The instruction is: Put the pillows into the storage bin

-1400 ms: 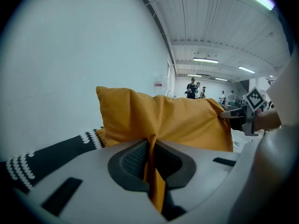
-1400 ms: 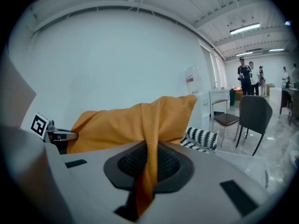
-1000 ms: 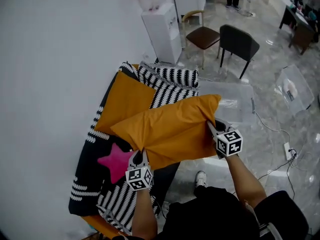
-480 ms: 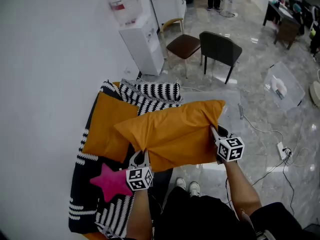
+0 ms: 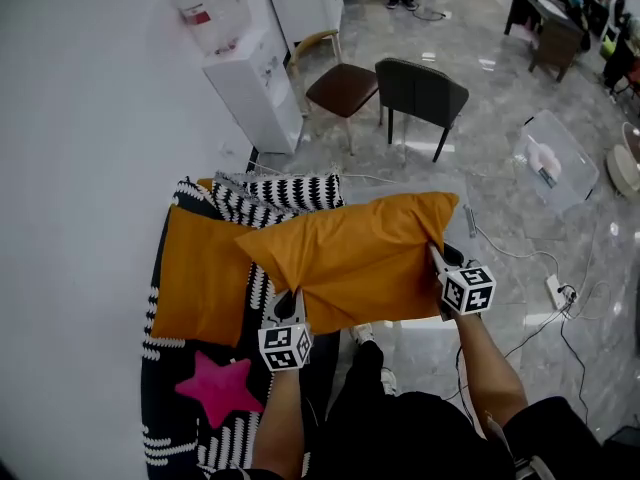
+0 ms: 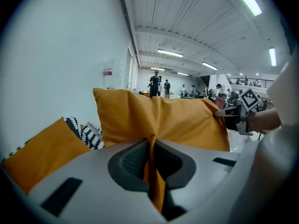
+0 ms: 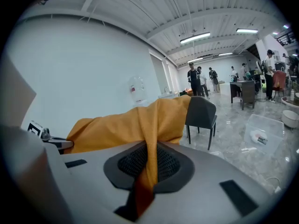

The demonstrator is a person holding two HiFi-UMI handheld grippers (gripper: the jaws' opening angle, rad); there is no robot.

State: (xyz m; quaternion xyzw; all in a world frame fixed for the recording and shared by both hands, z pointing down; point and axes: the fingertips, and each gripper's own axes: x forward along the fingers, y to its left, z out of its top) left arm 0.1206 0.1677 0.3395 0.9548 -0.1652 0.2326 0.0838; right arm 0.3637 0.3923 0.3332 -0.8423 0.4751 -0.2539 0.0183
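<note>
Plump mustard-orange pillow, its fabric creased.

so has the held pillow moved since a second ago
Yes: rightward, away from the sofa. The pillow covered more of the orange cushion before and now mostly hangs beyond it.

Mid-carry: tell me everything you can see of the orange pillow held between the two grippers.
The orange pillow is a plain, soft-looking rectangular cushion in a smooth mustard-orange fabric cover, with no pattern visible. It hangs in the air, stretched roughly level between the grippers, creased and slightly sagging. The left gripper is shut on a fold of cloth at its near left corner, and the right gripper on a fold at its right edge. Only the grippers appear to touch it.
</note>
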